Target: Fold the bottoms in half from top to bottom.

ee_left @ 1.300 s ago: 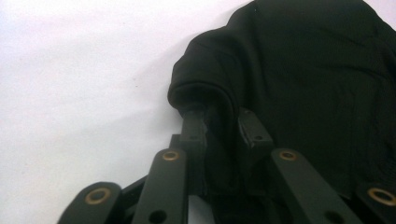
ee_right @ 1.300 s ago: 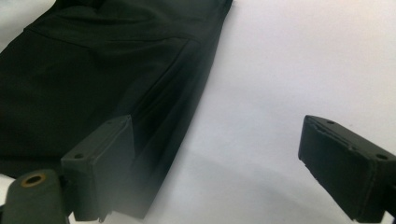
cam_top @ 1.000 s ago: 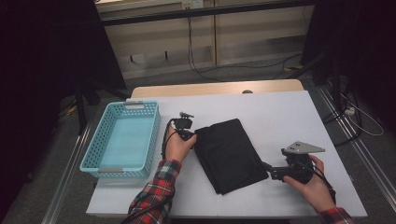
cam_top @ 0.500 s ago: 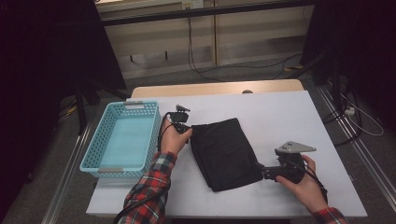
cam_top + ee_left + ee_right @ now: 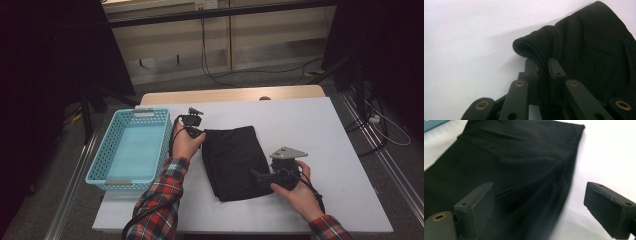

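Observation:
A black folded cloth (image 5: pixel 235 160) lies on the white table (image 5: pixel 325 125). My left gripper (image 5: pixel 201 134) is at the cloth's far left corner. In the left gripper view its jaws (image 5: pixel 543 63) are shut on a raised fold of the cloth (image 5: pixel 594 45). My right gripper (image 5: pixel 257 177) reaches in from the right over the cloth's near right edge, with a grey plate on top. In the right gripper view it (image 5: pixel 544 205) stands open, one finger (image 5: pixel 477 205) above the cloth (image 5: pixel 519 157) and the other finger (image 5: pixel 609 205) above bare table.
A light blue mesh basket (image 5: pixel 100 165) stands at the table's left side, close to my left forearm; its corner (image 5: pixel 434 123) shows beyond the cloth. White table stretches right of the cloth. Cables lie on the floor behind the table.
My right gripper has slid left from the bare table onto the cloth's right edge. The left hand has drawn the cloth's far corner slightly left and up.

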`<state>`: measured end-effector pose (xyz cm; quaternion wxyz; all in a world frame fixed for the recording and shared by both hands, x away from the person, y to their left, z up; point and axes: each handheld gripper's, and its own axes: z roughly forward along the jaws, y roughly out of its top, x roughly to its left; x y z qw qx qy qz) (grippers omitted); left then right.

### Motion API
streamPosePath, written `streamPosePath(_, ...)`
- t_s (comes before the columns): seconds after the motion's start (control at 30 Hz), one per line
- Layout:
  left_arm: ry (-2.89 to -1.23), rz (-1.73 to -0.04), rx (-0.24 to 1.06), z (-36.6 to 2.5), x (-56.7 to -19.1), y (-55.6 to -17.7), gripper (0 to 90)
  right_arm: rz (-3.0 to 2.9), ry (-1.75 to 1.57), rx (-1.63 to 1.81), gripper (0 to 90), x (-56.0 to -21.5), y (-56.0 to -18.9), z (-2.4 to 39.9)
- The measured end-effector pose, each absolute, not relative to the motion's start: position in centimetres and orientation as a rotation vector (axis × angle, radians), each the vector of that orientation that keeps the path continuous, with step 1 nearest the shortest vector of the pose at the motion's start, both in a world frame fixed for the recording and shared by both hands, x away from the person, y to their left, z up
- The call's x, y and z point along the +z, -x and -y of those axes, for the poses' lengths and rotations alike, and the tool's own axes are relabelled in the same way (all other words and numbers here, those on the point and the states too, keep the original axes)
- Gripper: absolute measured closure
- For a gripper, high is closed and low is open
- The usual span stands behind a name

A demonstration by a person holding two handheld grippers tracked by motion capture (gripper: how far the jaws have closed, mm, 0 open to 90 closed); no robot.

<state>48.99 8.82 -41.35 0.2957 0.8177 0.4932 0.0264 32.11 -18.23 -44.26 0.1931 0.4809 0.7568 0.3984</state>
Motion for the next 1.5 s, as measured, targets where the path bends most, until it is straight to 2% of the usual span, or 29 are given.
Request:
streamPosePath(0.4,-2.166,-1.303,0.066,-9.0,-41.4,-48.8,79.5,-2.11,-1.358,1.148,12.8,-43.1,-32.7,17.7)
streamPosePath(0.5,-2.171,-1.303,0.065,-9.0,-41.4,-48.8,79.4,-2.164,-1.359,1.107,13.2,-43.9,-32.8,17.3)
streamPosePath(0.67,-2.173,-1.296,0.072,-9.0,-41.4,-48.8,79.0,-2.196,-1.362,1.043,20.0,-45.0,-32.7,17.1)
streamPosePath(0.83,-2.178,-1.278,0.081,-9.0,-41.5,-48.7,78.0,-2.178,-1.414,1.012,21.6,-45.9,-32.5,17.9)
streamPosePath(1.5,-2.169,-1.277,0.092,-9.3,-41.2,-48.3,76.2,-2.099,-1.514,0.986,36.9,-45.8,-30.8,17.8)
